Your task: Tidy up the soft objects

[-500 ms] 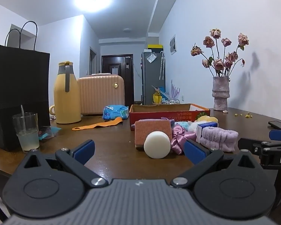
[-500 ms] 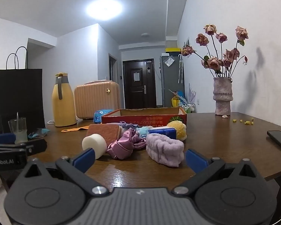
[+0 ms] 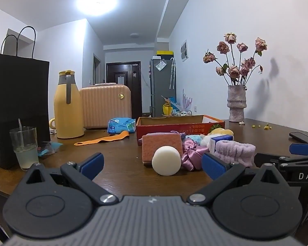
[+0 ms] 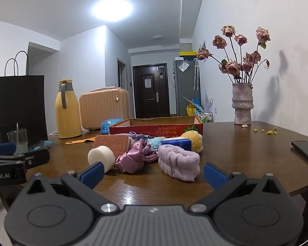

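A heap of soft things lies on the brown table in front of an orange cardboard box (image 3: 179,126) (image 4: 156,128): a white foam cylinder (image 3: 166,163) (image 4: 101,157), an orange sponge (image 3: 162,148) (image 4: 113,143), a pink satin scrunchie (image 3: 190,155) (image 4: 133,156), a lilac fluffy headband (image 3: 234,152) (image 4: 179,163), a yellow pompom (image 4: 194,140) and a blue-and-white carton (image 4: 176,143). My left gripper (image 3: 152,165) is open and empty, just short of the foam cylinder. My right gripper (image 4: 154,173) is open and empty, just short of the headband.
A black paper bag (image 3: 20,102), a glass with a straw (image 3: 24,147), a yellow thermos (image 3: 66,106), a peach case (image 3: 105,106), a blue wipes pack (image 3: 121,125) and an orange strap (image 3: 104,139) stand left. A vase of dried roses (image 3: 236,104) and a phone (image 4: 305,150) are right.
Both grippers have edged slightly closer to the heap. Nothing on the table has moved.
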Available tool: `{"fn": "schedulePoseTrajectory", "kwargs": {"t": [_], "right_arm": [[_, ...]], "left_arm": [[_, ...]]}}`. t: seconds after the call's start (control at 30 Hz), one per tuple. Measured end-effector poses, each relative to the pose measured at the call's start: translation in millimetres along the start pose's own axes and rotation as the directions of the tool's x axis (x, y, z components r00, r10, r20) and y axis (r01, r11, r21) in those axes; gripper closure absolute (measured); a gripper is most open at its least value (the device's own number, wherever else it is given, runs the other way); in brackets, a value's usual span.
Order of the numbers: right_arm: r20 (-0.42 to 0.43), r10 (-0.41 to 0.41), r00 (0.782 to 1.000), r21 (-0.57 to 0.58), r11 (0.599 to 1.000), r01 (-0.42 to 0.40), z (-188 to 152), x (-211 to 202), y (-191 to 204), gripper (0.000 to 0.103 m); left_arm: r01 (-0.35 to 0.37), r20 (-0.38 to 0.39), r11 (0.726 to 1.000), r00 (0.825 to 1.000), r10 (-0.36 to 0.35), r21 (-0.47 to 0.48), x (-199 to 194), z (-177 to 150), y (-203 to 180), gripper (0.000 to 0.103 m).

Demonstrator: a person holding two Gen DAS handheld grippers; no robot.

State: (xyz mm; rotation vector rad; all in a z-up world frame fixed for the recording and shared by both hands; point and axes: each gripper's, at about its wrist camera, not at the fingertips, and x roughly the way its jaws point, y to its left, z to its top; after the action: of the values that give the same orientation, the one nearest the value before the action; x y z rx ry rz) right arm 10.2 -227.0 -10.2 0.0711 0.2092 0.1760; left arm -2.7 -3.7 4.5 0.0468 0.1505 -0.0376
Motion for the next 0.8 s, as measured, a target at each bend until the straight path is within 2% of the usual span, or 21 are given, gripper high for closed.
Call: {"fn": "schedulePoseTrajectory", "kwargs": {"t": [0.8], "right_arm": [[-0.015,-0.005,1.000,0.005,1.000,0.005,-1.1,2.8,-1.9,0.000]], "left_arm": [[0.013,-0.009,1.000,1.000,-0.013,-0.002,2.5,-2.4,0.3,0.000]]}}
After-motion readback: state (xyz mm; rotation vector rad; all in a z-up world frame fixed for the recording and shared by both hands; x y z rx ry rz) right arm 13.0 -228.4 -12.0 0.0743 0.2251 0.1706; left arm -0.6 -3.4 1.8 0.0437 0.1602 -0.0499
